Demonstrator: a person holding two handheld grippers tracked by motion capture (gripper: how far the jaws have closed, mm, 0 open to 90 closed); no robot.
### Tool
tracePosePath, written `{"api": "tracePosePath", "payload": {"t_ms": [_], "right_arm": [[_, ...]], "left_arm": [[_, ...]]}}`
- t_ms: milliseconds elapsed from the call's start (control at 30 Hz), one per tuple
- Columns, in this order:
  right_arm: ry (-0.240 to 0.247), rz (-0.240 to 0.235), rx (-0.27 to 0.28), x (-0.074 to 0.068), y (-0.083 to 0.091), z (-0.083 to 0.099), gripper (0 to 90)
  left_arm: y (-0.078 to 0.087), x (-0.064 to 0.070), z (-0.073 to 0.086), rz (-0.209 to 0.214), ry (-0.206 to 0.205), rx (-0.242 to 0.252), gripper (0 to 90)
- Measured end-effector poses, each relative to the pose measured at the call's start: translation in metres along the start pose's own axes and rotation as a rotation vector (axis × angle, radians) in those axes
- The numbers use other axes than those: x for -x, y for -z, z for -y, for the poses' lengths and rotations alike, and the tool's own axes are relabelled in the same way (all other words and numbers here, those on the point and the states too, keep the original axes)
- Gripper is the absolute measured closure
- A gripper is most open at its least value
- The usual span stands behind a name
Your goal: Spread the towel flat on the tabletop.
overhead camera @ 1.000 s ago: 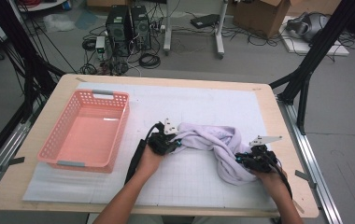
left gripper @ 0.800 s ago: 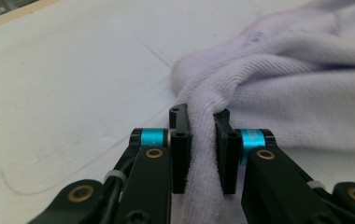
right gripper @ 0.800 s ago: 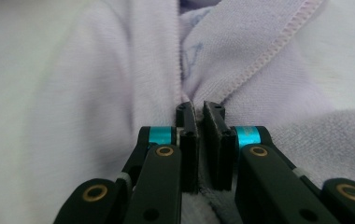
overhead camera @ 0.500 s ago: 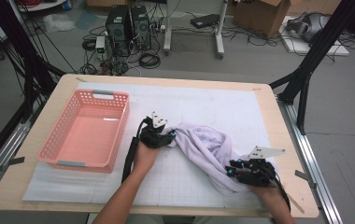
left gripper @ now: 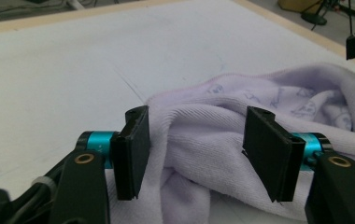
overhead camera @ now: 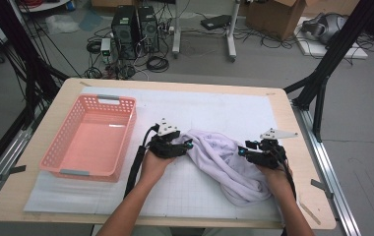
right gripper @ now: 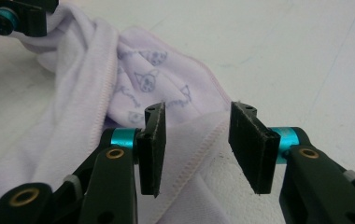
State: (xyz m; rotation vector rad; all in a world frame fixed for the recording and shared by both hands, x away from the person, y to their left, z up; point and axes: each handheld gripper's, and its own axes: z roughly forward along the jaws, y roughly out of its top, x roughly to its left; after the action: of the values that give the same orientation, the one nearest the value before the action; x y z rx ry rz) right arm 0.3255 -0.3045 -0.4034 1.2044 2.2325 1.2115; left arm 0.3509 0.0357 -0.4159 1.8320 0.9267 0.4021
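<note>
A: Where did the cloth (overhead camera: 224,162) lie?

B: At lower centre-right of the high view, bunched on the white mat (overhead camera: 214,105), running from the frame's middle down toward the lower right. It was pale lilac with small printed animal faces, seen in the right gripper view (right gripper: 147,70).

A: And the left gripper (overhead camera: 185,146)?

B: At the cloth's left end, just right of the pink basket (overhead camera: 94,135). In the left gripper view (left gripper: 194,144) its jaws stood apart, with a fold of cloth lying between them; the left jaw touched the fabric, the right did not clamp it.

A: The right gripper (overhead camera: 244,151)?

B: At the cloth's right side in the high view. In its own view (right gripper: 196,140) the jaws were spread, a stitched hem passing below the gap. The left gripper showed at upper left of that frame.
</note>
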Motion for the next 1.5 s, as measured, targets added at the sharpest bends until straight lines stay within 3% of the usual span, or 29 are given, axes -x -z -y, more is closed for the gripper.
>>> {"api": "tracePosePath", "payload": {"t_ms": [67, 133, 167, 200, 233, 267, 300, 333, 367, 400, 500, 600, 667, 967, 1000, 1033, 1067, 1300, 1333, 1367, 1400, 1433, 1500], "right_arm": [[-0.001, 0.001, -0.021, 0.004, -0.007, 0.0, 55.8], [-0.004, 0.006, -0.027, 0.006, -0.009, 0.0, 55.7], [-0.018, 0.004, -0.022, 0.007, -0.009, 0.0, 55.7], [-0.016, 0.003, -0.017, 0.009, -0.01, 0.0, 55.7], [-0.016, 0.003, -0.017, 0.009, -0.01, 0.0, 55.7], [-0.034, 0.004, -0.016, 0.011, -0.01, 0.0, 55.6], [-0.031, 0.006, -0.012, 0.011, -0.01, -0.001, 55.3], [-0.027, 0.014, -0.01, 0.012, -0.011, -0.002, 54.9], [-0.027, 0.014, -0.01, 0.012, -0.011, -0.002, 54.9], [-0.026, 0.024, -0.02, 0.013, -0.014, -0.007, 54.4], [-0.007, 0.041, -0.045, 0.016, -0.024, -0.019, 53.9], [0.025, 0.033, -0.065, 0.016, -0.031, -0.026, 53.4], [0.063, 0.0, -0.077, 0.015, -0.045, -0.038, 53.4], [0.118, -0.076, -0.122, 0.007, -0.082, -0.06, 53.3], [0.127, -0.093, -0.153, 0.003, -0.095, -0.062, 53.0], [0.127, -0.093, -0.153, 0.003, -0.095, -0.062, 53.0], [0.145, -0.125, -0.183, -0.003, -0.108, -0.063, 52.6], [0.211, -0.137, -0.297, -0.025, -0.142, -0.064, 53.5], [0.225, -0.114, -0.288, -0.027, -0.143, -0.065, 68.1], [0.225, -0.114, -0.288, -0.027, -0.143, -0.065, 68.1], [0.23, -0.114, -0.306, -0.024, -0.14, -0.066, 87.0], [0.23, -0.114, -0.306, -0.024, -0.14, -0.066, 87.0], [0.219, -0.053, -0.296, -0.018, -0.133, -0.066, 87.8]], "left_arm": [[-0.015, 0.003, 0.001, -0.006, 0.009, -0.038, 38.5], [-0.019, 0.005, 0.001, -0.007, 0.017, -0.041, 38.0], [-0.024, 0.007, 0.002, -0.01, 0.011, -0.055, 37.3], [-0.033, 0.013, 0.003, -0.026, -0.026, -0.082, 37.3], [-0.033, 0.013, 0.003, -0.026, -0.026, -0.082, 37.6], [-0.038, 0.018, 0.006, -0.033, -0.07, -0.105, 40.8], [-0.038, 0.018, 0.006, -0.033, -0.07, -0.105, 48.0], [-0.04, 0.019, 0.008, -0.018, -0.101, -0.121, 57.9], [-0.04, 0.021, 0.009, -0.019, -0.128, -0.135, 57.9], [-0.038, 0.024, 0.011, -0.023, -0.186, -0.132, 74.8], [-0.031, 0.024, 0.013, -0.001, -0.187, -0.133, 81.5], [-0.021, 0.025, 0.017, 0.015, -0.189, -0.12, 82.2], [-0.015, 0.026, 0.021, 0.024, -0.188, -0.121, 82.3], [0.009, 0.032, 0.035, 0.067, -0.197, -0.104, 82.3], [0.013, 0.032, 0.037, 0.074, -0.198, -0.103, 82.3], [0.013, 0.032, 0.037, 0.074, -0.198, -0.103, 82.3], [0.016, 0.033, 0.039, 0.08, -0.197, -0.105, 82.5], [0.029, 0.03, 0.052, 0.088, -0.197, -0.117, 82.5], [0.031, 0.028, 0.053, 0.088, -0.193, -0.117, 82.5], [0.031, 0.028, 0.053, 0.088, -0.193, -0.117, 82.5], [0.032, 0.027, 0.054, 0.085, -0.192, -0.117, 82.6], [0.032, 0.027, 0.055, 0.082, -0.196, -0.116, 82.6], [0.032, 0.025, 0.055, 0.068, -0.194, -0.112, 82.6]]}}
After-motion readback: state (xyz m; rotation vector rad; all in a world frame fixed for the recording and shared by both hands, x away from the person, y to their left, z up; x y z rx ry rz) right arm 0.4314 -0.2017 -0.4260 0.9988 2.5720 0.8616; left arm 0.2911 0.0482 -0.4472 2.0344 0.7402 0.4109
